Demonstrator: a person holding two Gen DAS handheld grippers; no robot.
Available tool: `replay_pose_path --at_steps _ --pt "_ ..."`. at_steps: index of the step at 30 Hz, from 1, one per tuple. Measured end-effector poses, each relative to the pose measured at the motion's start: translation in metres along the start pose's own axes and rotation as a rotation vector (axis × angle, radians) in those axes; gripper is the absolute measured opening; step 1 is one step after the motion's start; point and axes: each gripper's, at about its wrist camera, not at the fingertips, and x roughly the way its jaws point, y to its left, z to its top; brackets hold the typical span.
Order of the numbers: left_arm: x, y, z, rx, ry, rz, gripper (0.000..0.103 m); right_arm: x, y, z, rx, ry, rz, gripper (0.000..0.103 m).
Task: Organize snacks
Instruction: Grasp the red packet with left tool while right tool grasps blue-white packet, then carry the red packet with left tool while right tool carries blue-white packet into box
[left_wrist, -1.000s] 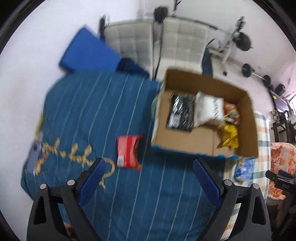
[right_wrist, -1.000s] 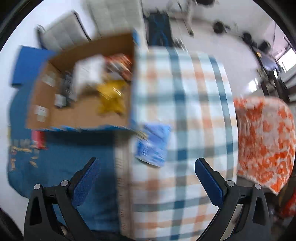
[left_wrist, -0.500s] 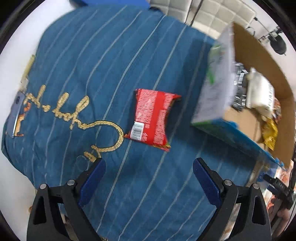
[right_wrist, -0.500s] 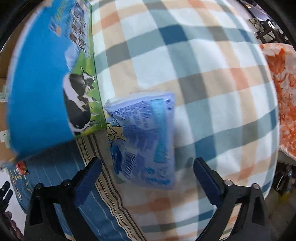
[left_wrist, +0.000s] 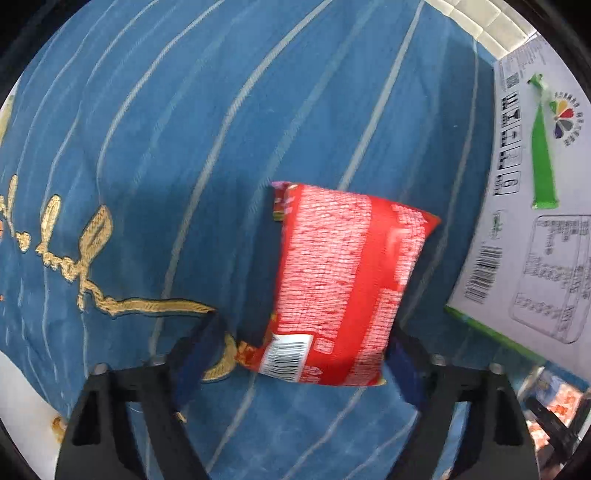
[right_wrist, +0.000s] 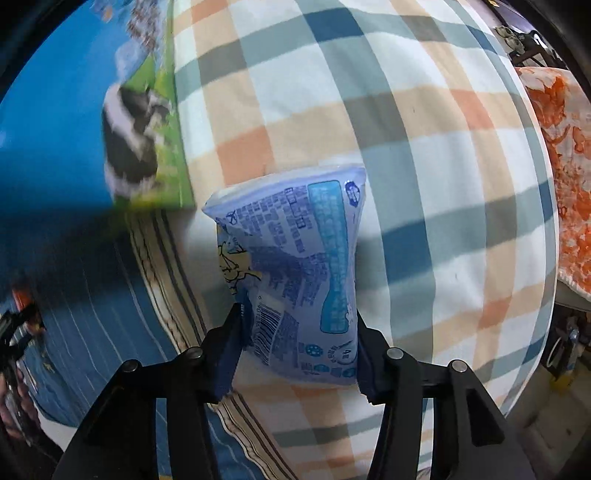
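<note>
- The red snack packet lies flat on the blue striped blanket, back side up: dense pale print covers it and a white barcode sits at its near corner.
- The left tongs point down over it, their jaws closing with the packet's near end between them. The right-hand pad is at the packet's edge; the left-hand pad stands clear of it, so nothing is pinched yet.
- The pale blue snack packet lies on the plaid blanket, printed with blue text, a barcode and a light blue panel; it is puffed and waisted where it is squeezed.
- The right tongs are closing on it, both pads pressing its near end.
- The blue striped blanket bears gold embroidered script; its edge meets the plaid blanket, which is checked in orange, grey-blue and white.
- A carton stands just beside the red packet, its white side printed with a barcode and a green stripe; its other side shows a cow on grass.
- An orange patterned cloth lies at the far right edge.
</note>
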Motion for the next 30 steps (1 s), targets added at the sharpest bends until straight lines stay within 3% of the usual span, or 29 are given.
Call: replay_pose_path --at_steps 3,6,11,20,25,30 --pt "-0.004 -0.005 -0.007 0.052 -0.034 0.035 0.054 0.002 0.005 -0.019 -0.027 0.015 0.011 0.055" --pt "-0.012 -0.014 -0.022 0.104 -0.064 0.08 0.051 0.002 0.014 -0.035 -0.049 0.021 0.024 0.054" --pt "-0.02 -0.03 -0.07 0.175 -0.081 0.106 0.05 0.0 0.024 -0.06 -0.093 0.021 0.044 0.054" --pt "-0.021 -0.093 -0.186 0.326 -0.041 0.064 0.049 0.003 0.039 -0.107 -0.165 0.027 0.04 0.054" --pt "0.009 -0.114 -0.213 0.369 0.04 0.086 0.051 0.017 0.042 -0.119 -0.193 0.077 0.018 0.055" --pt "0.023 -0.112 -0.213 0.34 0.082 0.08 0.053 0.011 0.031 -0.116 -0.188 0.068 0.03 0.066"
